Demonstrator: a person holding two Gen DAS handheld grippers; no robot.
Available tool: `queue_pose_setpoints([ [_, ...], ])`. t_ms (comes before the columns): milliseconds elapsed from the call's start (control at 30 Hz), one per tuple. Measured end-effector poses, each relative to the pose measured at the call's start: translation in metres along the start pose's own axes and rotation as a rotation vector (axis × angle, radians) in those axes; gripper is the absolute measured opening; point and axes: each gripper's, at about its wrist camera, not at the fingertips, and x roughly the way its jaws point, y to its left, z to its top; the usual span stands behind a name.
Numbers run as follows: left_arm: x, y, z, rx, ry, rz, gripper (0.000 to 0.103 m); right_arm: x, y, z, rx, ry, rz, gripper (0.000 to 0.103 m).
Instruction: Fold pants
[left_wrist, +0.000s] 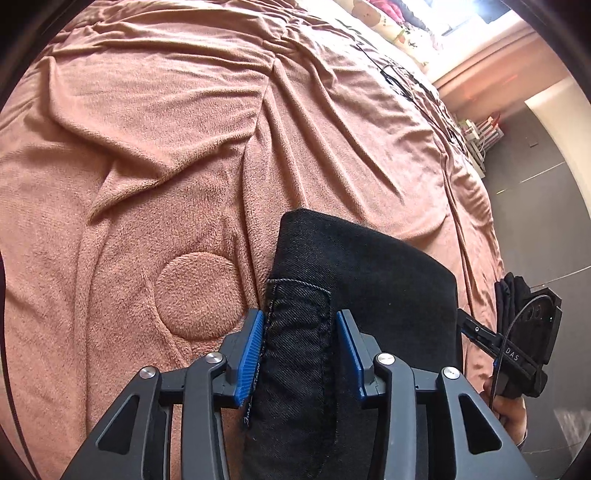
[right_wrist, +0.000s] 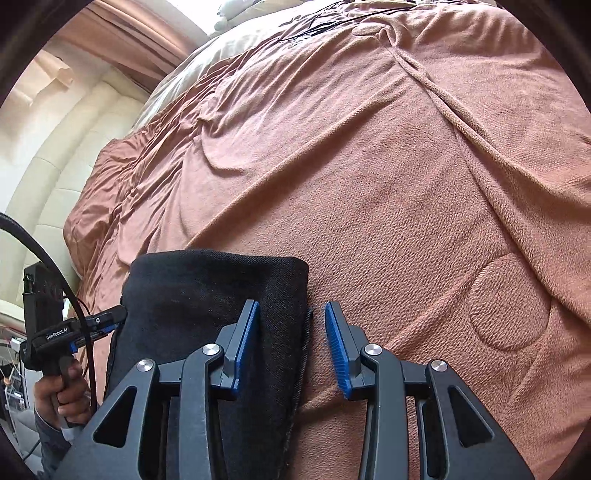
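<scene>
Pants, black denim, already doubled into a compact slab, lie on the pink fleece blanket at the near edge of the bed.

Left gripper: blue pads straddle a thick stitched edge of the denim, both pads touching cloth; reads as a grasp on that bundle.

Right gripper: jaws apart, the pants' right-hand edge lying between them, blanket showing in the gap. One pad lies over the denim, the other over blanket. Whether it pinches, cannot tell.

Key relation: the slab's long axis runs away from both sets of fingers, folded end farthest. Both hands sit at its near end, one on each side edge. Judgement: next fold carries the near end toward the far.

Cloth: heavy twill, pale seam stitching, smooth top face.

Beyond: rumpled blanket, a round quilted patch.
</scene>
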Motion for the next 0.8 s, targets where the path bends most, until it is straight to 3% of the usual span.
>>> queue_pose_setpoints([
  [100, -0.007, -0.001, -0.002, 0.01, -0.008, -0.002, 0.04, -0.017, 0.019, 0.0, -0.055, -0.046, -0.048, 0.033],
  [167, -0.012, 0.001, -0.003, 0.004, -0.011, -0.01, 0.04, -0.027, 0.032, 0.0, -0.09, -0.066, -0.042, 0.021],
  [333, -0.025, 0.007, -0.007, 0.0, -0.037, -0.03, 0.041, -0.041, 0.064, -0.002, -0.17, -0.103, -0.008, 0.02],
  [533, -0.033, 0.017, -0.016, -0.021, -0.034, -0.036, 0.041, -0.014, 0.087, -0.004, -0.236, -0.017, 0.062, 0.018],
  [800, -0.043, 0.034, -0.026, -0.053, -0.04, -0.04, 0.041, 0.016, 0.083, 0.01, -0.236, 0.03, -0.031, 0.012],
])
